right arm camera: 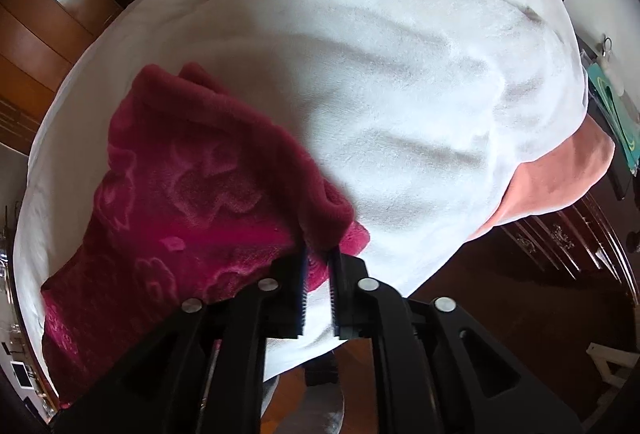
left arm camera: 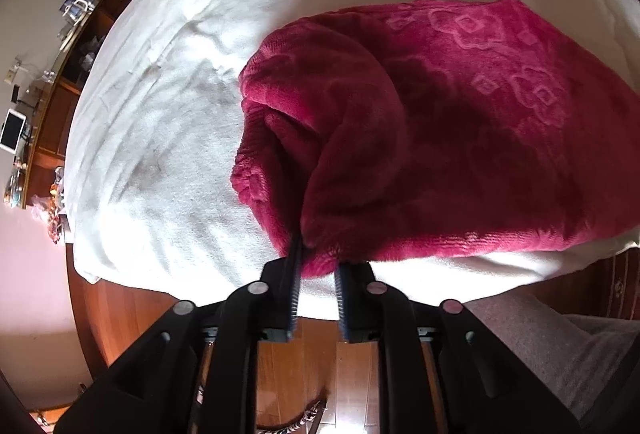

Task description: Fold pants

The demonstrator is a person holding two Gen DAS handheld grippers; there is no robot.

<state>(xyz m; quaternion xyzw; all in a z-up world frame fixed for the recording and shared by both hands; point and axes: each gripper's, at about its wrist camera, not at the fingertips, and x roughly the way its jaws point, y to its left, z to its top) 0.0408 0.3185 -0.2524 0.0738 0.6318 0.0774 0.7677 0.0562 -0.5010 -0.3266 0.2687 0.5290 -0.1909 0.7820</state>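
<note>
Dark red fleece pants (left arm camera: pixel 420 121) with an embossed flower pattern lie folded over on a white blanket (left arm camera: pixel 160 133) covering the bed. In the left wrist view my left gripper (left arm camera: pixel 318 258) sits at the near edge of the fold. Its jaws stand slightly apart, with a corner of the pants loosely between the tips. In the right wrist view the pants (right arm camera: pixel 180 185) fill the lower left of the blanket (right arm camera: pixel 400 93). My right gripper (right arm camera: pixel 318 250) is at their near right corner, jaws narrowly apart around the fabric edge.
The bed's near edge runs just under both grippers, with wooden floor (left arm camera: pixel 296 366) below. A person's grey-clad leg (left arm camera: pixel 560 346) stands to the right. A cluttered shelf (left arm camera: pixel 36 121) is far left. A peach cover (right arm camera: pixel 560 177) and dark dresser (right arm camera: pixel 568 234) lie right.
</note>
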